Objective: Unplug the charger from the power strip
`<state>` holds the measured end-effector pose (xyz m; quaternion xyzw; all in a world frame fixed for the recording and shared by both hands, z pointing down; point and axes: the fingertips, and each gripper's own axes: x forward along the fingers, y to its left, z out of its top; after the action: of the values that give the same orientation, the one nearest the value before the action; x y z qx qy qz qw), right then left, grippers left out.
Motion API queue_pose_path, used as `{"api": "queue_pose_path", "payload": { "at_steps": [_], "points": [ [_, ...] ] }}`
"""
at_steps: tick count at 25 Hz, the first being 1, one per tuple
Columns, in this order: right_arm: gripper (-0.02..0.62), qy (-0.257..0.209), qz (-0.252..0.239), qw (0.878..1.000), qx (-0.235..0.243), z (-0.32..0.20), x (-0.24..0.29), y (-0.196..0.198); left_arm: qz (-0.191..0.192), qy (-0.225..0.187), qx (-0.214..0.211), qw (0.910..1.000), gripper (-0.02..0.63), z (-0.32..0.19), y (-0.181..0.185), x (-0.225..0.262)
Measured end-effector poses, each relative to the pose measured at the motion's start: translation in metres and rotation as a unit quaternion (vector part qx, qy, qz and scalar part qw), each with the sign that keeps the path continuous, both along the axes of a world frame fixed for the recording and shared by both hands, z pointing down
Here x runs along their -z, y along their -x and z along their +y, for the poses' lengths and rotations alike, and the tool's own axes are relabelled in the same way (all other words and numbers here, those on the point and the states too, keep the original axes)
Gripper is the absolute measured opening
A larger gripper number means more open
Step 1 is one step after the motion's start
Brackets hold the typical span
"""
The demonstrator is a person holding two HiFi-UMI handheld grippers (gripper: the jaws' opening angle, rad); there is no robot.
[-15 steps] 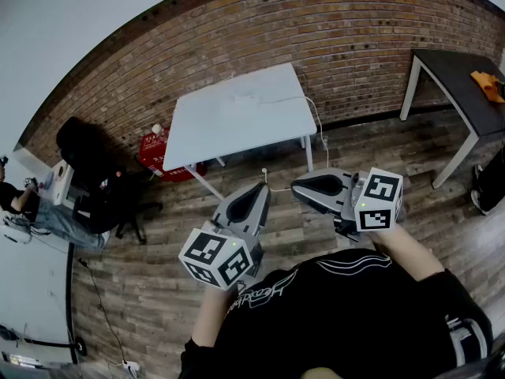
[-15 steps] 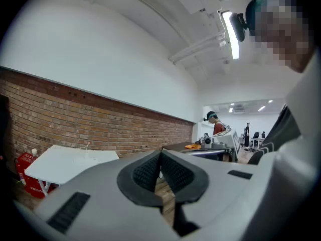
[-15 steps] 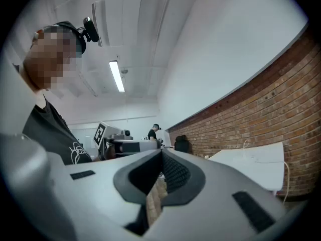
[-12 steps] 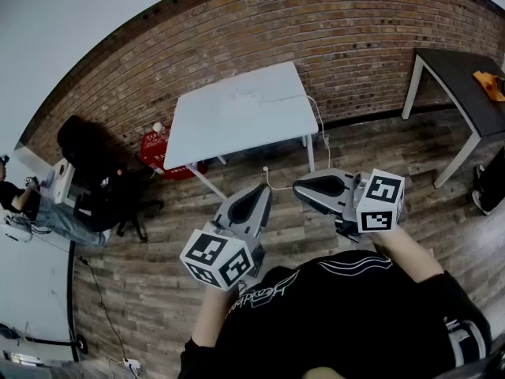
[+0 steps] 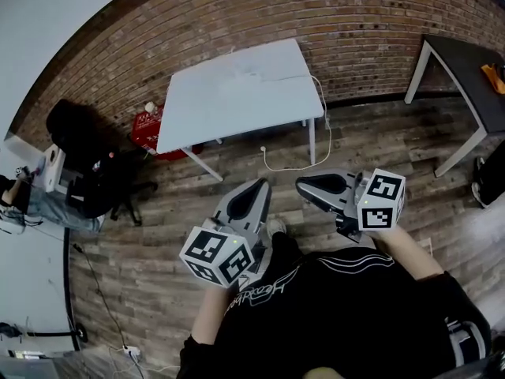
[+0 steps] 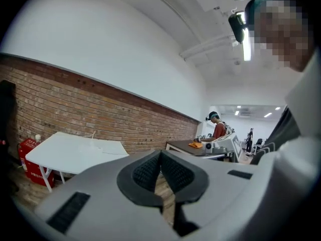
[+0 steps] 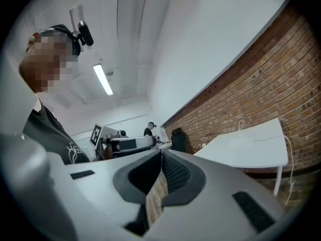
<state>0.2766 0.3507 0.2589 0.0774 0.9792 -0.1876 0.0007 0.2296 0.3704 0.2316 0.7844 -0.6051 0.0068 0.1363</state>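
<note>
A white table (image 5: 237,93) stands by the brick wall, well ahead of me. Small white items lie on its top around (image 5: 245,73), too small to tell apart. A white cable (image 5: 319,125) hangs off its right edge and loops over the wood floor to a plug end (image 5: 264,150). My left gripper (image 5: 259,185) and right gripper (image 5: 301,185) hover side by side above the floor, short of the table, both shut and empty. The left gripper view has shut pads (image 6: 150,167) and the table (image 6: 75,152). In the right gripper view the pads (image 7: 173,172) meet too, beside the table (image 7: 251,144).
A dark table (image 5: 465,77) with an orange thing (image 5: 495,76) stands at right. A red box (image 5: 146,129) sits under the white table's left end. A black chair (image 5: 79,156) and a seated person (image 5: 24,200) are at left. My shoe (image 5: 276,227) shows below the grippers.
The table sits slightly higher and further left in the head view, and more floor and the cable's loop show. Both grippers keep their places and stay shut.
</note>
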Motion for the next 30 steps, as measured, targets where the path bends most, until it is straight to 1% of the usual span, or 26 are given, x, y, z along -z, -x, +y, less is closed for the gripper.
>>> {"api": "queue_pose_path", "payload": {
  "at_steps": [3,5,9,12,16,19,22,24,27,30],
  "points": [
    [-0.002,0.002,0.009,1.0,-0.001,-0.008,-0.008,0.016,0.014,0.008,0.0,0.9999,0.005,-0.015,0.021,-0.01],
    [-0.002,0.008,0.015,1.0,-0.008,-0.019,-0.015,0.026,0.011,0.019,-0.004,0.9997,0.005,-0.03,0.035,-0.019],
    [-0.002,0.043,0.031,0.998,-0.024,-0.048,-0.039,0.053,0.01,0.041,-0.018,0.999,0.005,-0.06,0.057,-0.04],
    [-0.002,0.057,0.037,0.997,-0.028,-0.071,-0.053,0.086,0.011,0.057,-0.032,0.9978,0.005,-0.084,0.083,-0.058],
    [-0.002,0.073,0.058,0.995,-0.038,-0.109,-0.074,0.135,0.019,0.077,-0.034,0.9962,0.005,-0.124,0.137,-0.079],
    [-0.002,0.089,0.079,0.992,-0.05,-0.141,-0.09,0.181,0.025,0.09,-0.037,0.9949,0.005,-0.151,0.184,-0.094],
    [-0.002,0.1,0.101,0.989,-0.043,-0.161,-0.098,0.228,0.031,0.1,-0.024,0.9943,0.005,-0.169,0.236,-0.104],
    [-0.002,0.097,0.11,0.989,-0.038,-0.173,-0.097,0.255,0.047,0.105,-0.013,0.9932,0.005,-0.179,0.267,-0.108],
    [-0.002,0.086,0.112,0.989,-0.043,-0.19,-0.092,0.284,0.066,0.108,-0.002,0.9919,0.005,-0.191,0.304,-0.109],
    [-0.002,0.089,0.105,0.989,-0.05,-0.202,-0.088,0.299,0.06,0.101,-0.003,0.9931,0.005,-0.206,0.324,-0.107]
  ]
}}
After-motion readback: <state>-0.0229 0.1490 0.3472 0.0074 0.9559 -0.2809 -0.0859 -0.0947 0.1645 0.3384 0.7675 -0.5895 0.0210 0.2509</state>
